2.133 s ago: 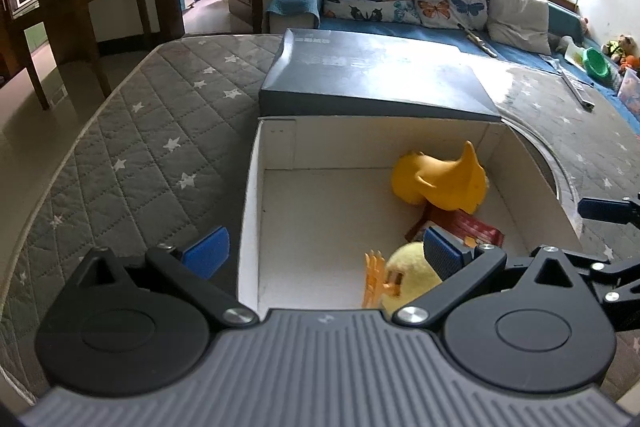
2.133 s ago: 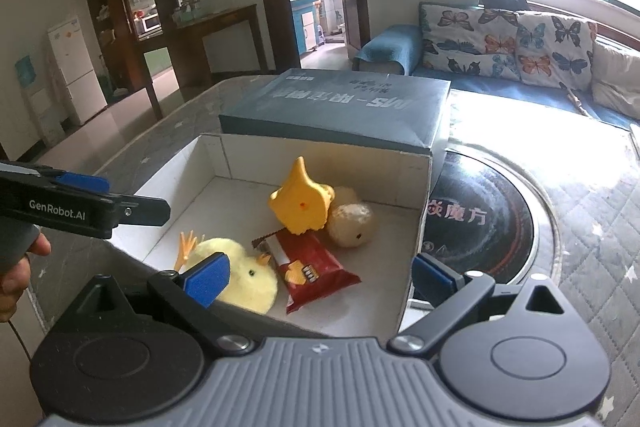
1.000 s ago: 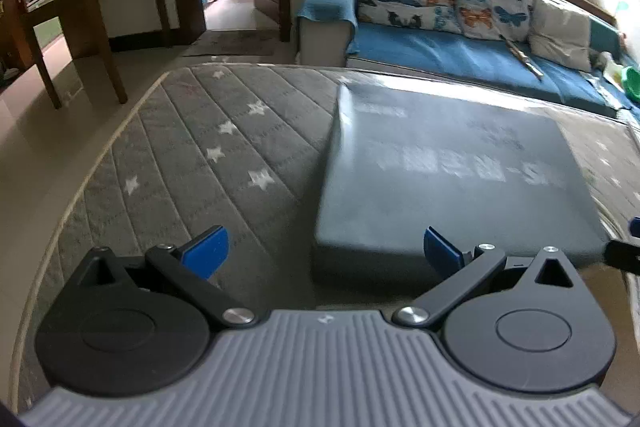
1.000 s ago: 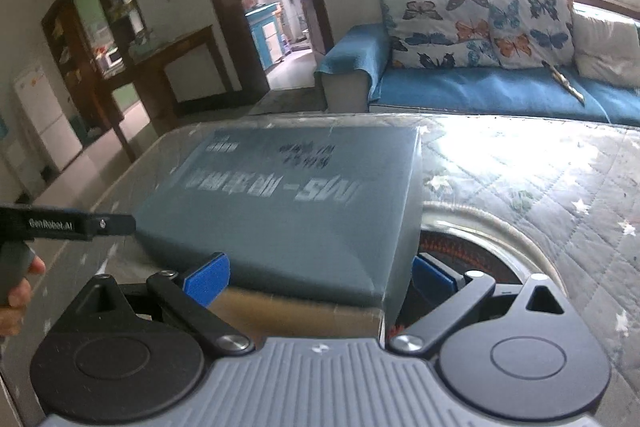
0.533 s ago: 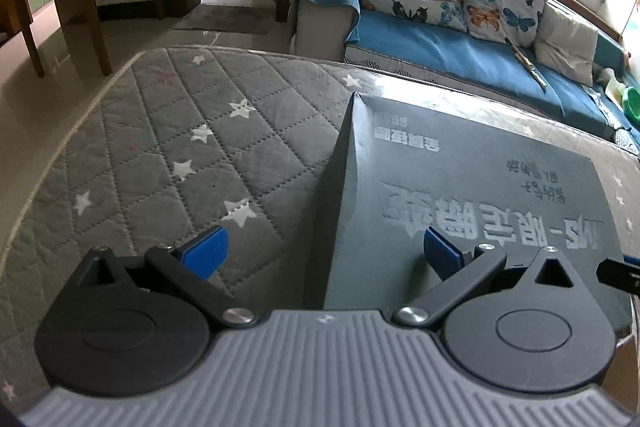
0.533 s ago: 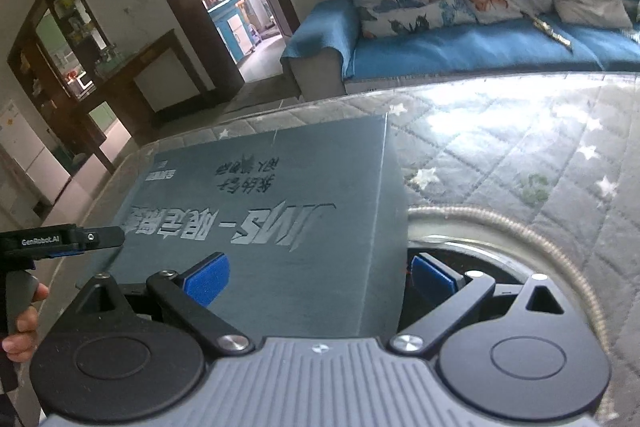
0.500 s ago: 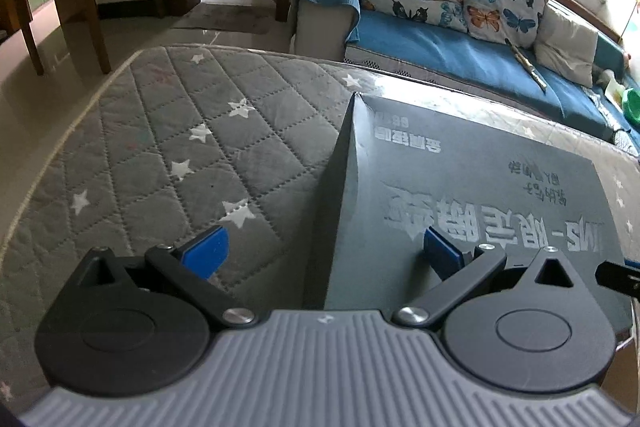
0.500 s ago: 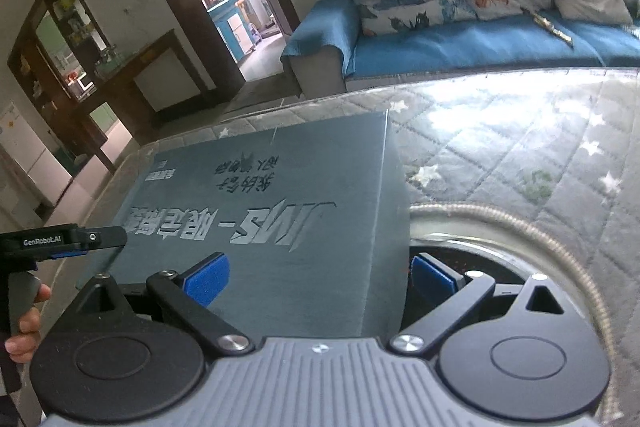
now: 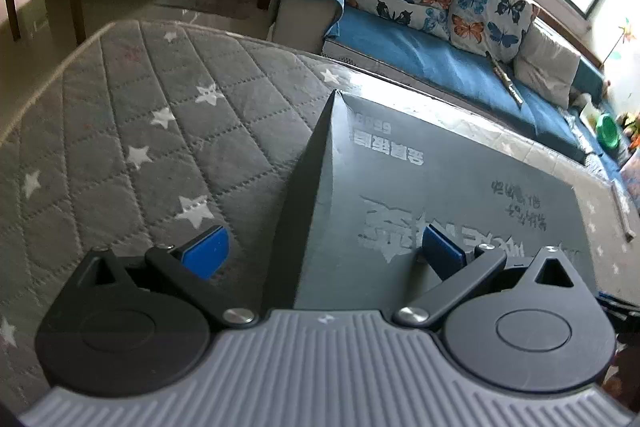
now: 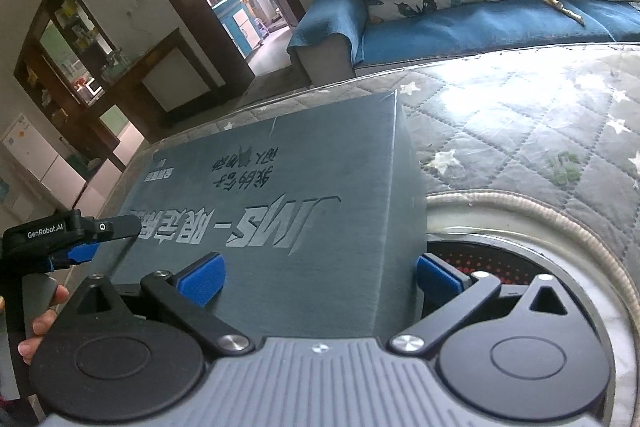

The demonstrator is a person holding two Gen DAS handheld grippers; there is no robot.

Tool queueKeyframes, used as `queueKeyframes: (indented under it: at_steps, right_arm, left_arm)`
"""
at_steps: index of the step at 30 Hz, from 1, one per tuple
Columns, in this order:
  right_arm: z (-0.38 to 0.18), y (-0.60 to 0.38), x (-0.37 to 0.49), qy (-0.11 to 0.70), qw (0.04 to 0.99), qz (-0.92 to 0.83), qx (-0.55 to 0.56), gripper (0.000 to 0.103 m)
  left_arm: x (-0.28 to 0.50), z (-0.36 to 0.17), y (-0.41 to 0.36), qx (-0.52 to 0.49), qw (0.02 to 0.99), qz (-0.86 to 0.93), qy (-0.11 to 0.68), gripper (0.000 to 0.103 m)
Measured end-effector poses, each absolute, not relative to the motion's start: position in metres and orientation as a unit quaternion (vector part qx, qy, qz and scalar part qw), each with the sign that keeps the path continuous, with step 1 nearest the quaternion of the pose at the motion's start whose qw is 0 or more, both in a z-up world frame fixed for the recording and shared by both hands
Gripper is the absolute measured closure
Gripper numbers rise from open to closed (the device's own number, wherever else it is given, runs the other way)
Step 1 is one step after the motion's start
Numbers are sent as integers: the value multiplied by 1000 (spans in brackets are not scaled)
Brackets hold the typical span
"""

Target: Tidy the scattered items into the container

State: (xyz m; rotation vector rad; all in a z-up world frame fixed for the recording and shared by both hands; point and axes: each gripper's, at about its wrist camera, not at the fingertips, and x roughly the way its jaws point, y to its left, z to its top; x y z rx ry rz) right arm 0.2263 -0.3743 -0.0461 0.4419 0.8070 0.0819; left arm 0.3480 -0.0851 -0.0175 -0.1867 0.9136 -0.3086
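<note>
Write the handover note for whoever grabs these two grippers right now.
Left gripper: jaws open, empty, straddling the left edge of the dark lid.
Right gripper: jaws open, empty, straddling the lid's right edge.
The lid lies flat over the box on the quilted star mat; no loose items in view.
Done: the box appears closed.
Left: confirm the lid is seated, then back both grippers off.
</note>
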Motion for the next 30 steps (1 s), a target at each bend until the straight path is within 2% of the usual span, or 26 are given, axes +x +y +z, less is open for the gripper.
queueKeyframes:
  at_steps: [19,30]
  right_arm:
    - [-36,-373,231,395,894,48,206,0]
    - [-17,-372,227,367,904,50,213,0]
  left_arm:
    - [347,-22,-106,-91,876,-181,439,0]
    - [340,-5,-105,-94,883,-180,423,0]
